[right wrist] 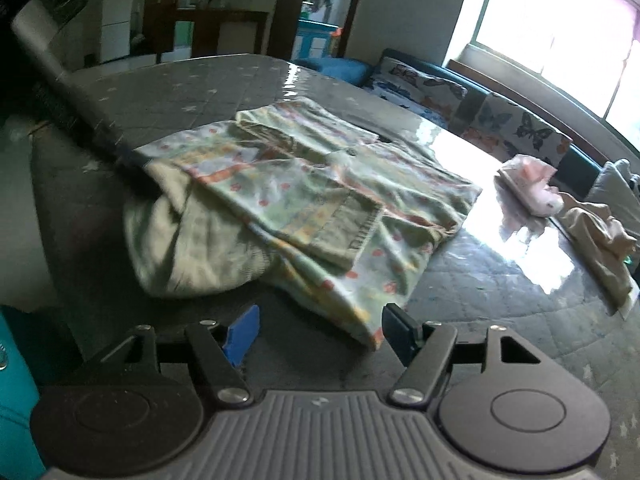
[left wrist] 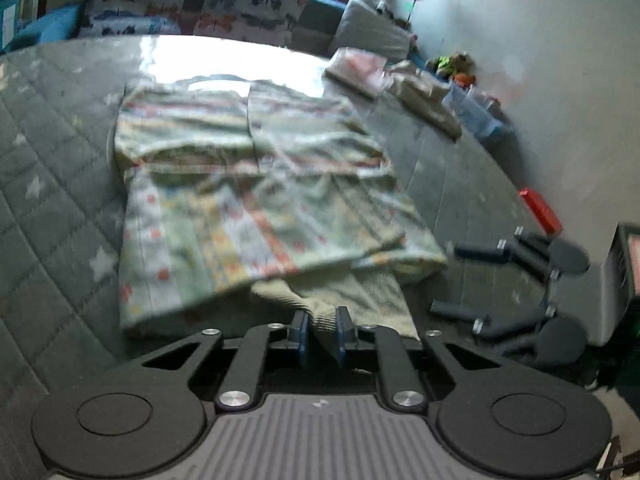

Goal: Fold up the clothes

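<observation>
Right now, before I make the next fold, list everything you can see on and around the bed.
patterned garment: one, pale green with orange and yellow print, spread mid-bed, its ribbed hem pinched at the near edge
bed cover: one, grey quilted with pale stars, under everything
folded pink cloth: one, pink and white, far side of the bed
beige cloth: one, crumpled, beside the pink one
butterfly cushions: a row, white with dark and orange butterflies, along the far edge
red object: one, by the wall, unclear what it is
left gripper: black with blue pads, closed on the ribbed hem
right gripper: black with blue pads, open, garment corner between the jaws, untouched
</observation>
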